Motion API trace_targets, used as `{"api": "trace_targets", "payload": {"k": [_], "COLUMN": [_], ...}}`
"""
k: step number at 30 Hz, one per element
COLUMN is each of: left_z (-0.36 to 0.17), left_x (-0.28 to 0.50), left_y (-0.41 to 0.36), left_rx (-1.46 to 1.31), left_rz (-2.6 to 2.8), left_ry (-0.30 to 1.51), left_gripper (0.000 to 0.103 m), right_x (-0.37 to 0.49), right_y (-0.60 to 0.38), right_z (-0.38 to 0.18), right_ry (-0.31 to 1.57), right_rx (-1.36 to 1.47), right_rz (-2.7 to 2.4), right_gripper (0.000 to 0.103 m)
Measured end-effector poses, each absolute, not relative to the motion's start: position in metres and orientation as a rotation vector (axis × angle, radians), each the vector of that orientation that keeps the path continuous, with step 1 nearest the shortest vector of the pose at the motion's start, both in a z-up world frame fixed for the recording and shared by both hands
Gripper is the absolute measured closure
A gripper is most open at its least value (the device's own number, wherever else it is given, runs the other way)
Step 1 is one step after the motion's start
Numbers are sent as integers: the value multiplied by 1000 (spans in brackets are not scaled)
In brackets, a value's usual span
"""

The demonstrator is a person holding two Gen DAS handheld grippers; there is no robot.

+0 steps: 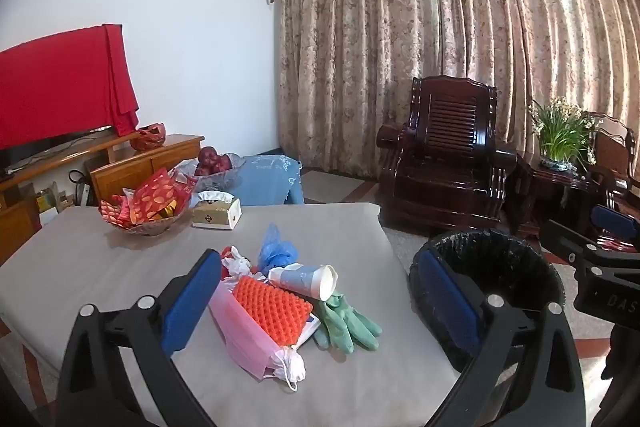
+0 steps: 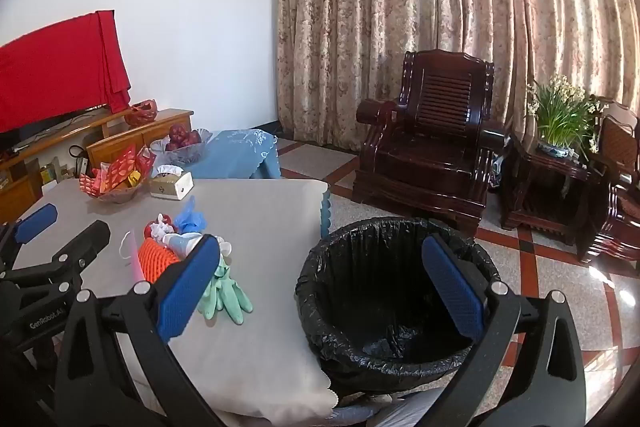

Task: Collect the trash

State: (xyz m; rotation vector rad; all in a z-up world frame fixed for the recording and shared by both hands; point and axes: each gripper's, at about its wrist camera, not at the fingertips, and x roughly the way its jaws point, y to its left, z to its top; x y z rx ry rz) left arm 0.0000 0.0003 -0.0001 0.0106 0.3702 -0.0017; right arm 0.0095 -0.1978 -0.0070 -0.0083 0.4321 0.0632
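Observation:
A pile of trash lies on the grey-clothed table (image 1: 100, 259): an orange foam net (image 1: 272, 307), a pink face mask (image 1: 244, 335), a paper cup (image 1: 308, 279) on its side, green rubber gloves (image 1: 348, 327), a blue plastic bag (image 1: 276, 251) and a red-white wad (image 1: 236, 263). A bin with a black liner (image 2: 392, 291) stands on the floor off the table's right edge. My left gripper (image 1: 320, 303) is open and empty above the pile. My right gripper (image 2: 320, 291) is open and empty above the bin's near rim. The gloves (image 2: 224, 291) show beside its left finger.
At the table's far side stand a bowl of red packets (image 1: 144, 207) and a tissue box (image 1: 218, 213). Behind are a fruit bowl (image 1: 212, 167) on a blue cloth, a wooden TV stand, a dark wooden armchair (image 1: 444, 159), a side table with a potted plant (image 1: 560, 135), and curtains.

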Motion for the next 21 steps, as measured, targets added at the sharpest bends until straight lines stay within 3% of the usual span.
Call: {"api": "trace_targets", "payload": {"k": [21], "left_z": [0], "left_x": [0], "left_y": [-1], "left_rx": [22], "left_rz": [1], "left_ry": [375], "left_gripper": [6], "right_x": [11], "right_y": [-199], "right_z": [-9], "right_ry": [430], "right_rx": [3], "right_rz": [63], "right_gripper": [5]}}
